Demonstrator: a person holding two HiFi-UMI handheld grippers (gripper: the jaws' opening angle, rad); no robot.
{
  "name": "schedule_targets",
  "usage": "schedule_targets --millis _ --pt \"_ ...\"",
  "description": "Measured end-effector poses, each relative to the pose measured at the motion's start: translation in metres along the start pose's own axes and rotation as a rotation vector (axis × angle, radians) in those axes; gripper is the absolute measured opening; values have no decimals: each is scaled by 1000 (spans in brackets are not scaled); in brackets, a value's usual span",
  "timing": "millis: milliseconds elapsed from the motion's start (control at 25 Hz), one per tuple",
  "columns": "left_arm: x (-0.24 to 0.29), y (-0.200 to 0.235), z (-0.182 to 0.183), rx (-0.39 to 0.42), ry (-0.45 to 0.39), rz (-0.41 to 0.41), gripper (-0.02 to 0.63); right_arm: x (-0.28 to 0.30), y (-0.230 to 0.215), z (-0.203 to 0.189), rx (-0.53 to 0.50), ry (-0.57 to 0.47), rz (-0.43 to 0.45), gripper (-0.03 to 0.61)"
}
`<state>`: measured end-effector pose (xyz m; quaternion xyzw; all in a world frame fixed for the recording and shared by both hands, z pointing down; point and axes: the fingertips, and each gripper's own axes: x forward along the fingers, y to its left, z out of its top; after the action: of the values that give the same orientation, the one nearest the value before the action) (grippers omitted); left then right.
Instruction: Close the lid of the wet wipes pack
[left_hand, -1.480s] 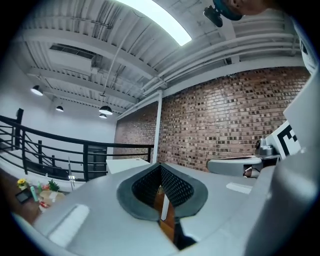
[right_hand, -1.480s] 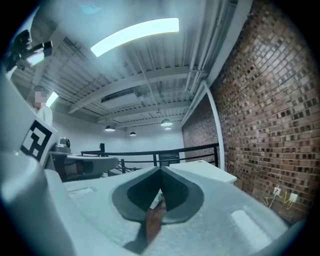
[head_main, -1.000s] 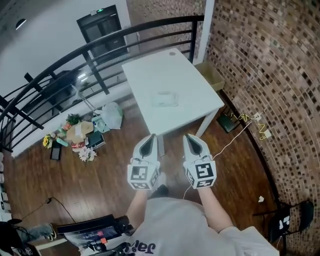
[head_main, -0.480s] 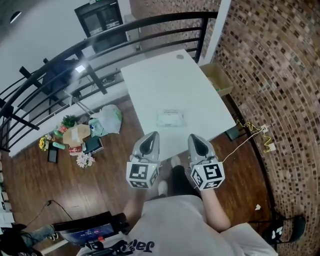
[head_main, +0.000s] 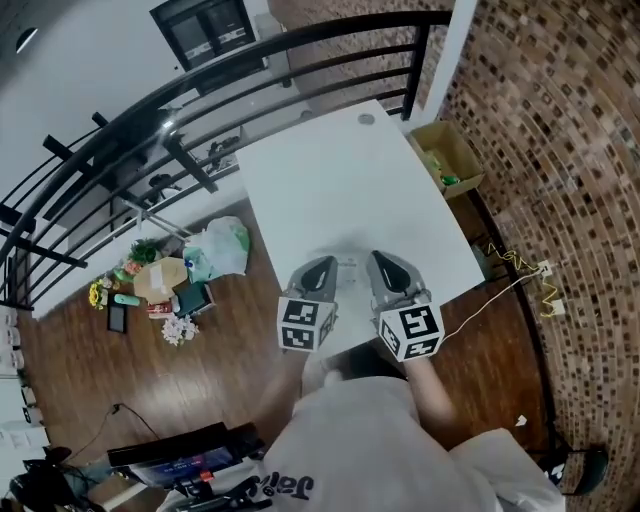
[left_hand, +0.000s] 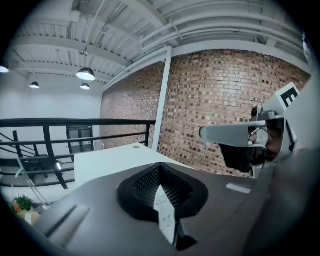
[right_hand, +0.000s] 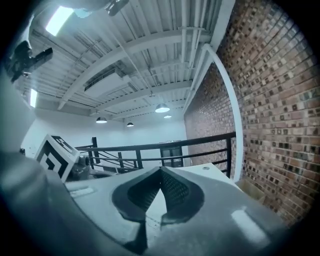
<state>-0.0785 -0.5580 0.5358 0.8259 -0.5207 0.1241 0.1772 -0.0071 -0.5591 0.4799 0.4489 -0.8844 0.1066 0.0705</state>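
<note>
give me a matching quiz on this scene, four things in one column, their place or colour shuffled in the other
Things:
1 wet wipes pack
2 cardboard box
3 flowers
4 table

Place or colour:
a on the wood floor, left of the table in the head view
b white top
c on the table, between the left gripper and right gripper
d on the floor by the brick wall

Pairs: 1-c, 2-d, 3-a, 4-b

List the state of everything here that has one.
left gripper: fingers together, nothing held
right gripper: fingers together, nothing held
wet wipes pack: flat on the table; lid too small to read
cardboard box: open-topped, on the floor
</note>
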Motion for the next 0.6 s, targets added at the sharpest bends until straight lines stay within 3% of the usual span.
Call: schedule_targets --millis 320,600 --pt "63 11 -74 -37 258 -18 15 32 -47 -36 57 98 -21 -11" --pt "77 19 -110 -48 358 -13 15 49 -59 -49 80 121 -22 -11"
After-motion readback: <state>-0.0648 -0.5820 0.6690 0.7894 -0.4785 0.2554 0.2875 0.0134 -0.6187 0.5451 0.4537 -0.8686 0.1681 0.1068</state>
